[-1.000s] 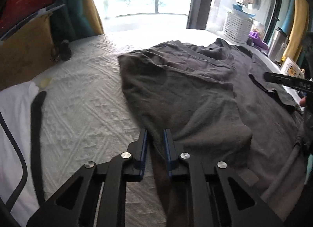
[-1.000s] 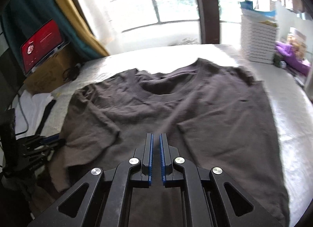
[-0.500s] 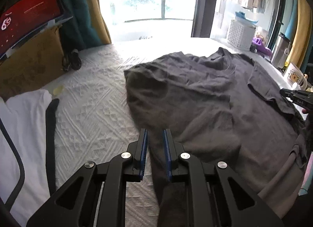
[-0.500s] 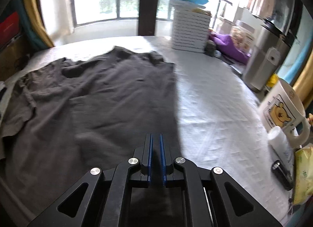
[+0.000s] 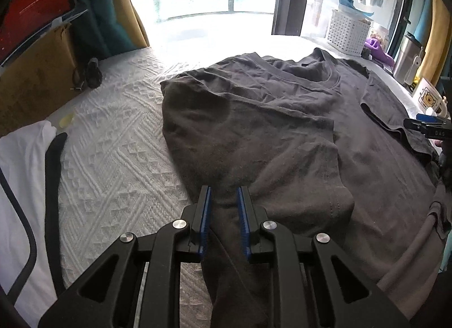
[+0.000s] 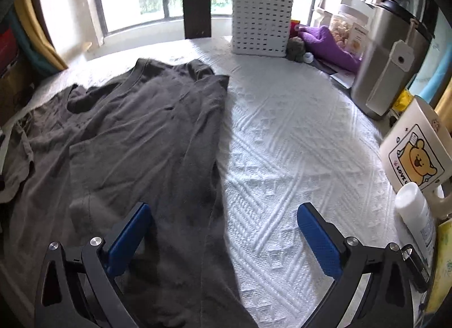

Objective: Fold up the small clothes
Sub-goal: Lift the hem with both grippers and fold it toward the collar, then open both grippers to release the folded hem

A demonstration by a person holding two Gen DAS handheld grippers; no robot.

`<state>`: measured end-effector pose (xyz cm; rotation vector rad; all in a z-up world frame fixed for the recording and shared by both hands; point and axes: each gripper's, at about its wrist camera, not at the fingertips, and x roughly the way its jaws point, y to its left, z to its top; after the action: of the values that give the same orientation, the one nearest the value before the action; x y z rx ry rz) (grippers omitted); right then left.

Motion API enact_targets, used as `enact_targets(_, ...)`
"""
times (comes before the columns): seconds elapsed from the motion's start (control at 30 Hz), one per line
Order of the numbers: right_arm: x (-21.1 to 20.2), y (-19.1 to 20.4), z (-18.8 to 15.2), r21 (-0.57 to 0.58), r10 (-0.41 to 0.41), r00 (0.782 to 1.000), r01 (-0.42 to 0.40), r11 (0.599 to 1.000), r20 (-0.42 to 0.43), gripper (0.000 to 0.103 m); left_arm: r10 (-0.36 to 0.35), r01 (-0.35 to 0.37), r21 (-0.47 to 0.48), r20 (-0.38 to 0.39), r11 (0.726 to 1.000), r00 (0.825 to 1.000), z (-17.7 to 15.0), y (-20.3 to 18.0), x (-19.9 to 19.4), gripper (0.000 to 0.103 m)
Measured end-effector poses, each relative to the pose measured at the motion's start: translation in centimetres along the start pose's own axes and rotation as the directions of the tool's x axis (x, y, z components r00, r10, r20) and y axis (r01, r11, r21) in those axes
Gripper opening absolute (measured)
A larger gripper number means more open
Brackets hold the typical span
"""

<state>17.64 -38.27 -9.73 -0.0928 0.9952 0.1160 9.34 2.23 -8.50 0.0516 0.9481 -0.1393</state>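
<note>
Dark grey T-shirt [image 5: 282, 130] lies spread on our white textured bedspread [image 6: 282, 144], its near left side folded inward, a bunched fold pinched in our left claw [image 5: 223, 203], while our right claw [image 6: 223, 220] is springing wide open over its right edge, gripping nothing.

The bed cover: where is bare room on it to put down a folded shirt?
One free patch of white bed cover lies between the dark T-shirt and the mug. Another lies between the T-shirt's left edge and the white garment. The right edge is crowded: basket, steel pot, bottle.
</note>
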Motion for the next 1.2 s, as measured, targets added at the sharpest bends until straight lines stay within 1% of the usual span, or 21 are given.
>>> enact_targets(0.1,-0.6,-0.4,-0.1,0.022,0.012,1.0,-0.013,1.0,0.011,0.103,0.003,-0.003,0.002,0.004,1.0,1.0,0.1,0.1,-0.3,0.018)
enact_targets(0.17,-1.4,-0.5,-0.3,0.024,0.009,1.0,-0.01,1.0,0.03,0.103,0.011,-0.011,0.001,0.02,1.0,1.0,0.1,0.2,-0.9,0.018)
enact_targets(0.33,-4.0,-0.7,-1.1,0.03,0.007,0.997,-0.01,0.999,0.083,0.103,0.021,-0.02,-0.016,0.065,1.0,0.998,-0.1,1.0,-2.7,0.018)
enact_targets(0.43,-5.9,-0.4,-2.0,0.036,0.025,0.994,-0.029,0.999,0.102,0.103,0.028,-0.026,-0.025,0.081,0.999,0.996,-0.4,1.4,-3.6,0.018)
enact_targets(0.57,-7.9,1.2,-3.7,-0.022,0.039,0.992,-0.036,0.999,0.123,0.103,0.031,-0.027,-0.036,0.1,0.999,0.995,-1.2,1.5,-4.6,0.018)
enact_targets(0.77,-9.8,4.7,-6.9,-0.135,0.077,0.991,-0.062,0.989,0.109,0.103,0.027,-0.022,-0.042,0.12,0.999,0.992,-2.5,1.5,-5.7,0.018)
enact_targets(1.07,-12.1,7.4,-10.3,-0.184,0.115,0.987,-0.093,0.979,0.113,0.103,0.028,-0.02,-0.054,0.156,0.998,0.987,-4.3,1.6,-8.0,0.02)
enact_targets(1.1,-12.2,7.5,-10.5,-0.185,0.118,0.987,-0.096,0.978,0.112,0.103,0.028,-0.019,-0.057,0.16,0.998,0.987,-4.5,1.5,-8.3,0.026)
enact_targets(1.13,-12.3,7.6,-10.8,-0.187,0.121,0.987,-0.099,0.977,0.11,0.103,0.025,-0.016,-0.057,0.163,0.998,0.986,-4.8,1.4,-8.5,0.039)
enact_targets(1.2,-12.5,8.1,-11.7,-0.199,0.124,0.987,-0.101,0.975,0.106,0.103,0.013,-0.005,-0.045,0.18,0.999,0.984,-5.4,1.2,-9.0,0.051)
